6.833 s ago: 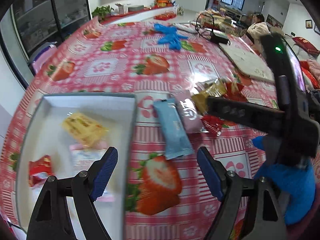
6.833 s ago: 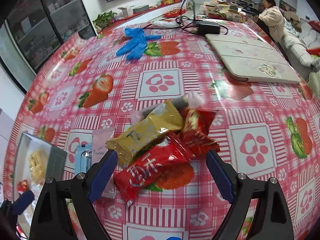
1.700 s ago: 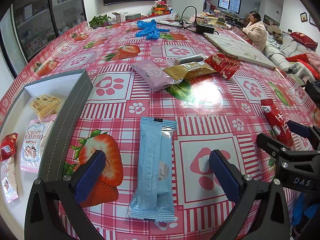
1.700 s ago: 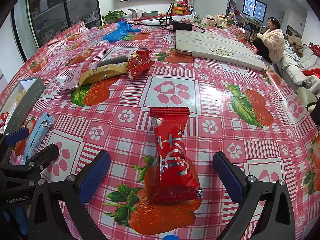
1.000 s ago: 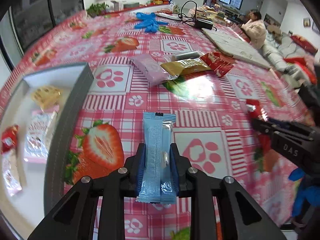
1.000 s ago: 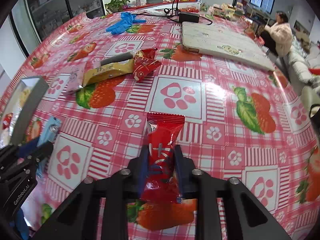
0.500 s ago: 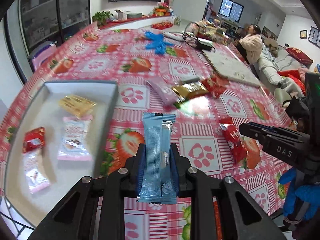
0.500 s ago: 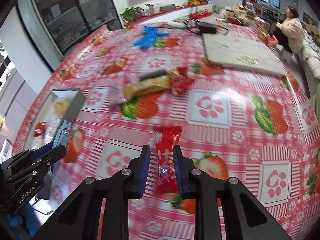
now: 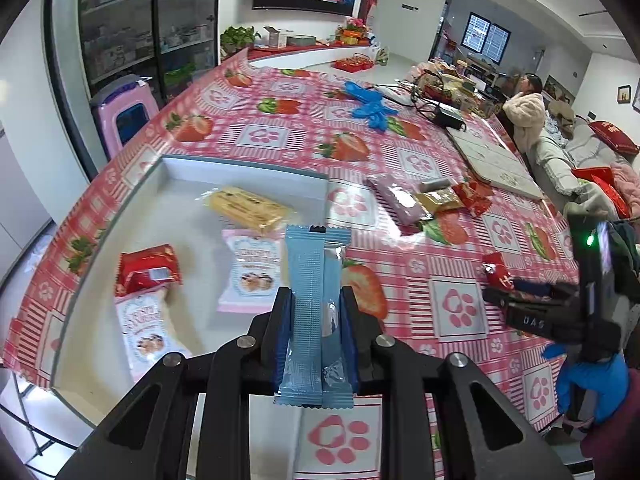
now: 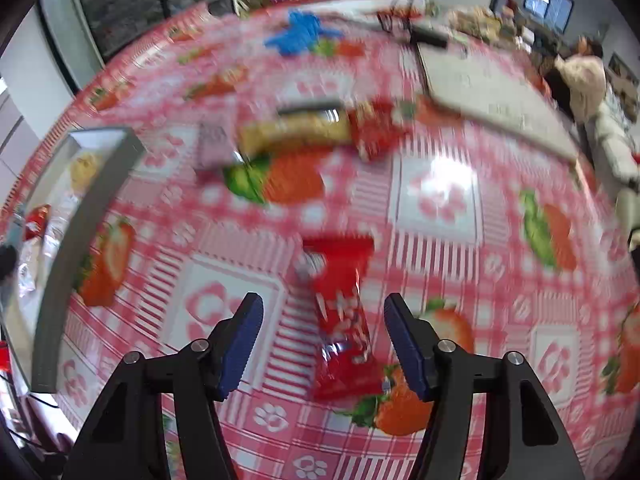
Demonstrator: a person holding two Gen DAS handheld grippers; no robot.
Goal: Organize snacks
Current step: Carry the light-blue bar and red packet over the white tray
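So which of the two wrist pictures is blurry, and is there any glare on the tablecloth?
Left wrist view: sharp, light blue snack packet crisp in the left gripper. Right wrist view: motion-smeared, red snack wrapper and strawberry-print plastic tablecloth streaked; white glare patch on it. Both bend edges, fisheye.

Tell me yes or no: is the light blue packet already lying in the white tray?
No. The left gripper is shut on the light blue packet, holding it upright above the white tray.
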